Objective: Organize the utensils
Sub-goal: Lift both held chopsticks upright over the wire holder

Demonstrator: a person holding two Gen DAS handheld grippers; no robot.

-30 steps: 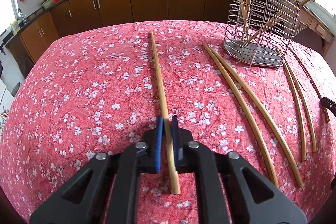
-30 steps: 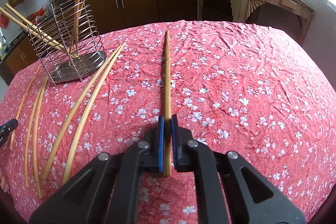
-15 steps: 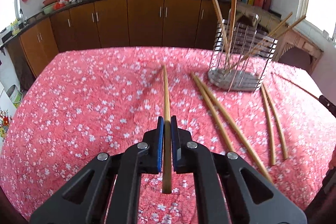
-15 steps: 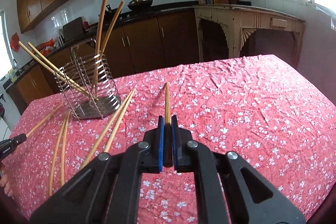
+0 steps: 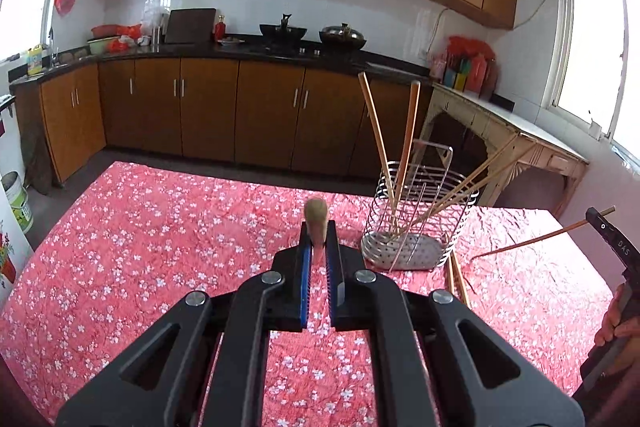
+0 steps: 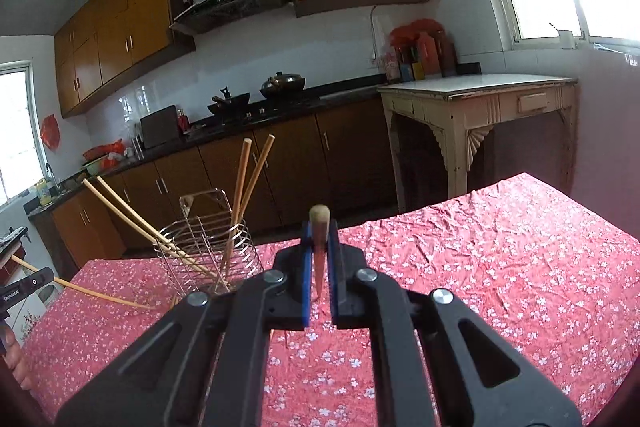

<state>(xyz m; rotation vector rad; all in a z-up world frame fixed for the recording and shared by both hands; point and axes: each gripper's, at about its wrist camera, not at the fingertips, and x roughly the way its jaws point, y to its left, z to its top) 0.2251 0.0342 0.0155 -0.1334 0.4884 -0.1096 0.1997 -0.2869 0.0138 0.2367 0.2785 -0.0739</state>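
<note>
So both long wooden chopsticks were flat on the red floral tablecloth (image 5: 160, 247) a second ago, and now they're lifted clear. The left black gripper (image 5: 316, 243) has its chopstick (image 5: 316, 213) swung up, end-on toward the camera. The right black gripper (image 6: 319, 239) did the same with its own stick (image 6: 319, 217). Both views tilted up from the table to the kitchen cabinets.

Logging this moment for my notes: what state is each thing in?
Left gripper: shut on a chopstick, lifted.
Right gripper: shut on another chopstick, lifted.
Wire holder: upright on the table, four chopsticks leaning inside.
Loose chopsticks: lying on the tablecloth.
</note>
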